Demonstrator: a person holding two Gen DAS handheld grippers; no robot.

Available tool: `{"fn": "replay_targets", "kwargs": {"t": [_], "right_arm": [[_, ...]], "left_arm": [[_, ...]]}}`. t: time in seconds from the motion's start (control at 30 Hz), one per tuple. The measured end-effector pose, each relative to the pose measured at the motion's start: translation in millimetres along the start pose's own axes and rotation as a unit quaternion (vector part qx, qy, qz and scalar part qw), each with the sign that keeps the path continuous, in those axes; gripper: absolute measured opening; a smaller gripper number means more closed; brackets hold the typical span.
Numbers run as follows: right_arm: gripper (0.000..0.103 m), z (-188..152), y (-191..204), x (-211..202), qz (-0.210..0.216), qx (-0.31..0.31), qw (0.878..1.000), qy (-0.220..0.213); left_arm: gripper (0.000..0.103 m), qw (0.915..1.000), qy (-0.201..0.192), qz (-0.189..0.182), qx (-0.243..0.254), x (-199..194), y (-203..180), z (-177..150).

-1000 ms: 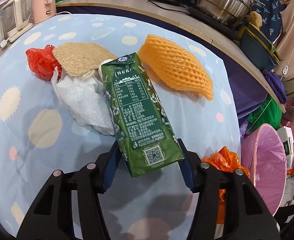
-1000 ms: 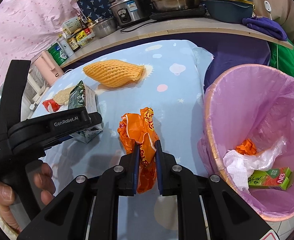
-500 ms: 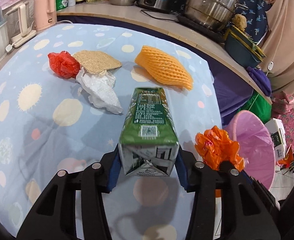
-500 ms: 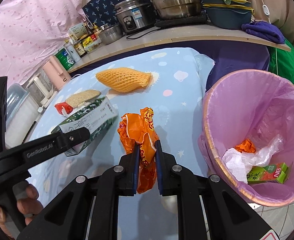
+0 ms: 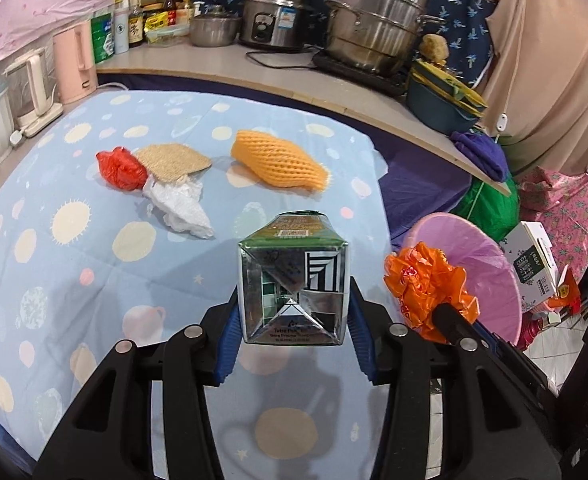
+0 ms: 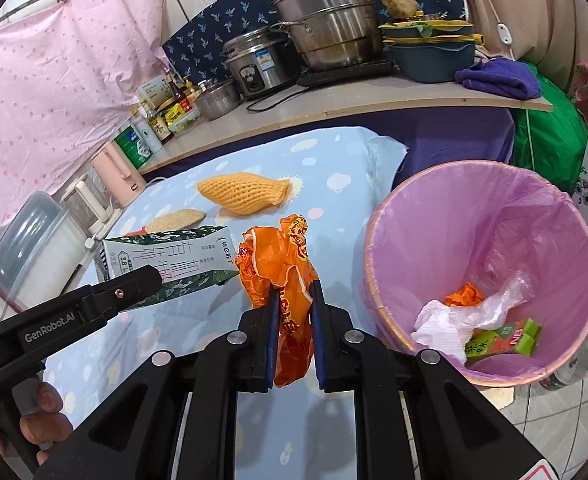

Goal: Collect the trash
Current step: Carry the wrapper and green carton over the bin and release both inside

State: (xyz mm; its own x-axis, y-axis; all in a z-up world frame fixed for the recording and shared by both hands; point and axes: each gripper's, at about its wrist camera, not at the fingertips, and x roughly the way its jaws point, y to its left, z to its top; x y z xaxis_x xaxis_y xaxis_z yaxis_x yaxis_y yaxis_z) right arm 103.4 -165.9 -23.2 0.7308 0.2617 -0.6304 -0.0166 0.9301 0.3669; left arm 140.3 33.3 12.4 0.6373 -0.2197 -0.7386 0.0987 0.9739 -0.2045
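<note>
My left gripper (image 5: 293, 312) is shut on a green milk carton (image 5: 294, 292), held above the blue tablecloth (image 5: 54, 280) with its silver base towards the camera. The carton also shows in the right wrist view (image 6: 166, 260). My right gripper (image 6: 293, 300) is shut on a crumpled orange wrapper (image 6: 282, 264), held above the table's right edge; the wrapper also shows in the left wrist view (image 5: 426, 284). A bin with a pink liner (image 6: 486, 208) stands on the floor to the right and holds trash.
On the table lie an orange foam net (image 5: 278, 166), a red bag (image 5: 120, 168), a tan sponge pad (image 5: 172, 162) and a crumpled white wrap (image 5: 180, 206). Pots, a cooker and bottles line the counter (image 5: 294, 68) behind. Boxes (image 5: 534, 268) stand beyond the bin.
My left gripper has lifted the carton off the table and tipped it level, base towards the camera. Both grippers have risen and pulled back; the right one still holds the wrapper.
</note>
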Motion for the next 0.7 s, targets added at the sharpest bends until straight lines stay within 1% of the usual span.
{"fn": "replay_targets", "kwargs": {"t": [0.23,0.43,0.57,0.7], "right_arm": [[0.014,5,-22,-26,-0.018,0.021,0.999,-0.029],[0.014,9,-57,-47,-0.048,0.052,0.996,-0.052],[0.014,12,-82,-56,-0.069,0.074,0.993,-0.062],[0.014,13,-102,-60,-0.092,0.087,0.99,-0.067]], "left_arm": [[0.045,0.9988,-0.018,-0.027,0.036,-17,-39,4],[0.045,0.9952,-0.034,-0.054,0.074,-25,-83,11],[0.045,0.9916,-0.039,-0.071,0.101,-22,-112,12],[0.045,0.9887,-0.031,-0.09,0.116,-11,-134,13]]}}
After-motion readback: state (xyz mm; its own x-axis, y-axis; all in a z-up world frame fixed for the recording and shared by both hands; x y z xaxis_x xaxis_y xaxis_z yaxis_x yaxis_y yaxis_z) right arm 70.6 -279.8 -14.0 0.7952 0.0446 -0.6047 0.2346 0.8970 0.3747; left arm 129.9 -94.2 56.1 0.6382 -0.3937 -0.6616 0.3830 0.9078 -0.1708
